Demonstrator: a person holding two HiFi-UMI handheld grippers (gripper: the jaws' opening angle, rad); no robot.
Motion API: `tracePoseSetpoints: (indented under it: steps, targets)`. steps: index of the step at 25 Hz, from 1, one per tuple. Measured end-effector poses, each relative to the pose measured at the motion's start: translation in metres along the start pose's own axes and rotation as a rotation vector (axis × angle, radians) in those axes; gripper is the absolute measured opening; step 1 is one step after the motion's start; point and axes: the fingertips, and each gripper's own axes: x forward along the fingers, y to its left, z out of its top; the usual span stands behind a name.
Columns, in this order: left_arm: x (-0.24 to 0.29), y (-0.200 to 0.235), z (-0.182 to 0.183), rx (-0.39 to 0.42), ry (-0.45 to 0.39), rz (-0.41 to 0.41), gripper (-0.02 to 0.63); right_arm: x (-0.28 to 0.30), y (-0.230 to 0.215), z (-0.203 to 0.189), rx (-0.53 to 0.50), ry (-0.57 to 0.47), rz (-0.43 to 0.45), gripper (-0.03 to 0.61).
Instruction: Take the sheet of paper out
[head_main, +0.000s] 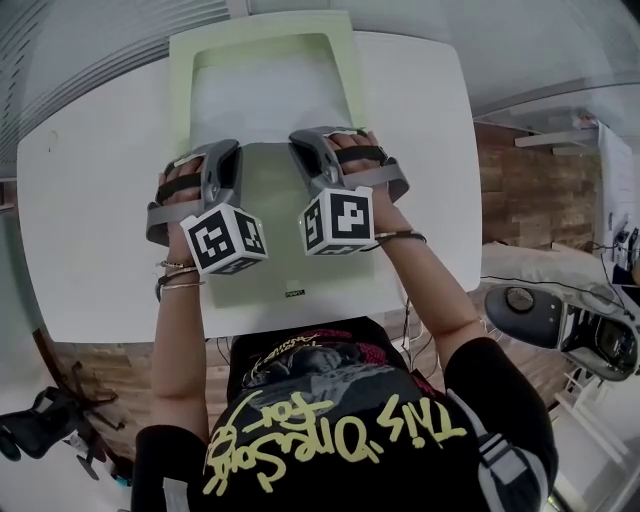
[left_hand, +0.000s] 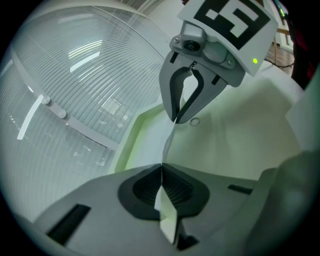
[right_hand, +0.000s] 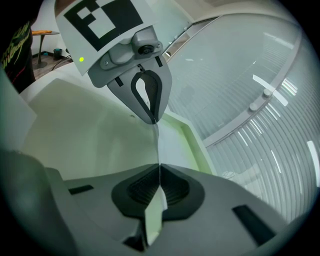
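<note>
White table — left gripper pinched shut on green folder cover | right gripper pinched shut on same cover

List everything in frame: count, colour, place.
table: 1, white, under everything
folder: 1, pale green, flat on the table's centre
sheet of paper: 1, white, inside the folder, far part exposed
glass partition: 1, frosted stripes, beyond the table
floor: brown wood, right of the table
left gripper: 1, grey, fingers shut on what looks like the thin edge of the folder's top layer
right gripper: 1, grey, fingers shut on that same edge, beside the left
left hand, right hand: 2, strapped into the grippers
</note>
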Motion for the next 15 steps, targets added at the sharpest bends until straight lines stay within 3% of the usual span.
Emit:
tracePoseSetpoints:
  steps: [15]
  targets:
    - [-0.002,-0.011,0.003,-0.018,0.017,-0.001,0.008,-0.005,0.008,-0.006,0.003,-0.012,0.022,0.009]
